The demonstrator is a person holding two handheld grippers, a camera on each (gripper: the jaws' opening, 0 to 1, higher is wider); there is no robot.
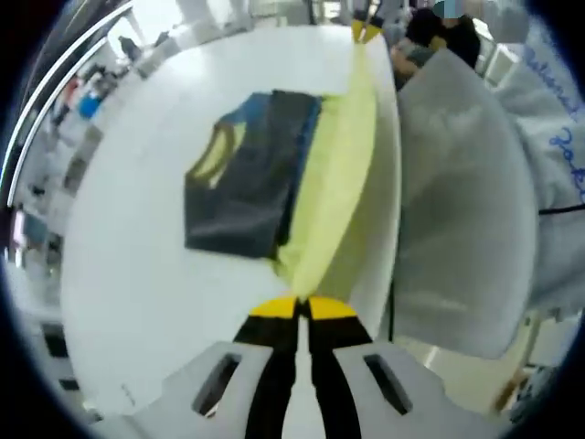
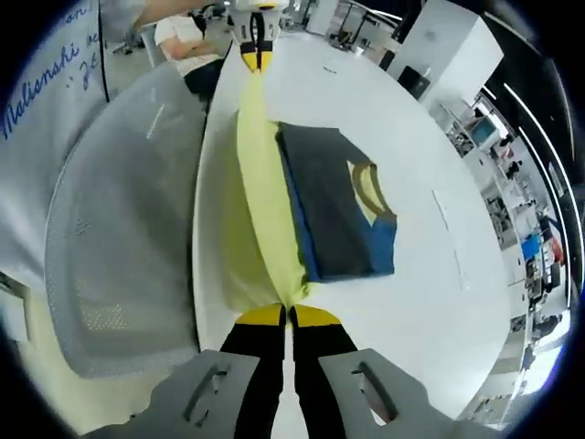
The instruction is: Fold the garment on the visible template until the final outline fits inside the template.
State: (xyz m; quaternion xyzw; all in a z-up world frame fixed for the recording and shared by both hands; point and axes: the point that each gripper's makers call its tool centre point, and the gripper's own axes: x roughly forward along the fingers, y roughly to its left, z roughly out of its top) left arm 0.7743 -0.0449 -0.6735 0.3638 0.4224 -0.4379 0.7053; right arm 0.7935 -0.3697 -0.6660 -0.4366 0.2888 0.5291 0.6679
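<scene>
While you read these lines, judge from both views.
Left gripper [image 1: 298, 309]: your jaws are pressed together on one end of the yellow fabric [image 1: 343, 174].
Right gripper [image 2: 288, 315]: pinching the opposite end.
Fabric axis: stretched taut between your two grippers, along the table [image 1: 137, 274] edge.
Dark garment [image 2: 334, 201]: folded, lying on the table just beside that taut yellow edge.
Next move: probably carry both ends across together.

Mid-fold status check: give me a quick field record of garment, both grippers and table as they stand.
garment: dark grey and blue garment, folded, lying on the table
yellow fabric: yellow fabric beside the garment, stretched taut between both grippers along the table edge
left gripper: left gripper jaws shut on one end of the yellow fabric
right gripper: right gripper jaws shut on the opposite end
table: white table
nearby: grey chair beside the table
</scene>
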